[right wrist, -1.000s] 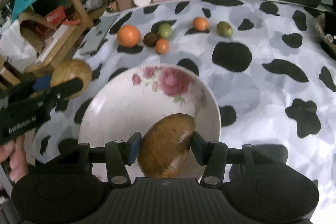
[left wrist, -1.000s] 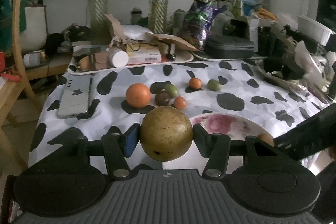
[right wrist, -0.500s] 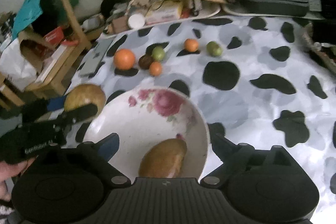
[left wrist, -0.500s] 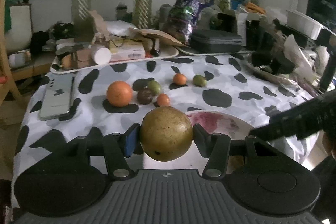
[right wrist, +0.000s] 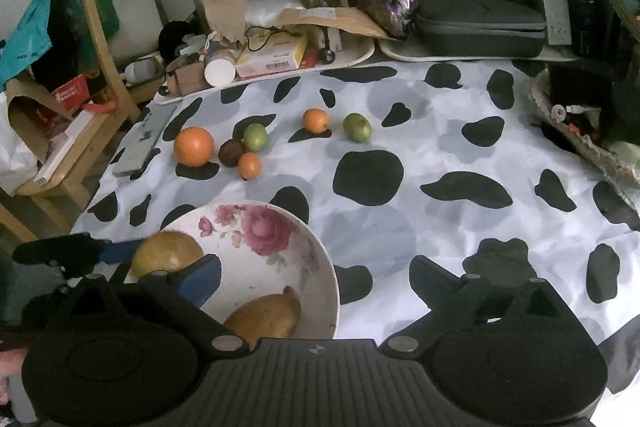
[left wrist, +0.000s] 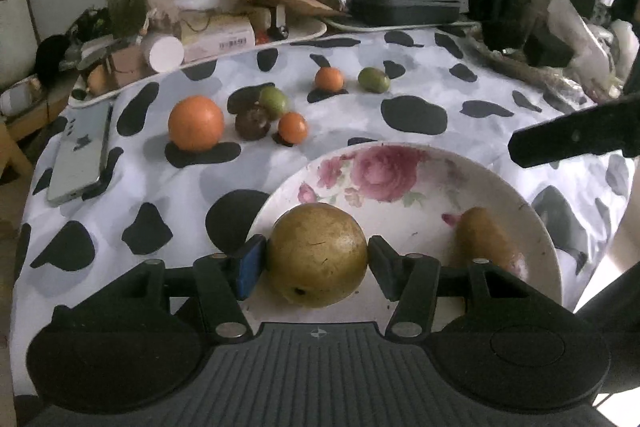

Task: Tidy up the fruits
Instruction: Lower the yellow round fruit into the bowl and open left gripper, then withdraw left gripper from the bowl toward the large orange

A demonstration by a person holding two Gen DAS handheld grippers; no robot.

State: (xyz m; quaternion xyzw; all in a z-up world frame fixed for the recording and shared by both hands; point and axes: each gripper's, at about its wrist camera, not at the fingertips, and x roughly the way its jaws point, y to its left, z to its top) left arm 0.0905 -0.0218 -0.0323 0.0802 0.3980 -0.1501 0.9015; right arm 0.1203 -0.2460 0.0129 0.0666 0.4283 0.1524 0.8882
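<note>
1 brown oval fruit (right wrist: 264, 319) lies in the flowered bowl (right wrist: 320, 267) at the worktop's near edge. Left gripper (left wrist: 316, 259) holds a round brown fruit (left wrist: 316, 255) over the bowl's near rim, jaws clamped on it, tilted down. Right gripper (right wrist: 316, 279) has just been opening; jaws wide, nothing between them. 6 small fruits are left mid-worktop, including the big orange (right wrist: 193, 146).

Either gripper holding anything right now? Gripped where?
Left gripper holds the round brown fruit, pads on its two opposite sides. Right gripper holds nothing; its jaws have just been opening, with nothing between them.
</note>
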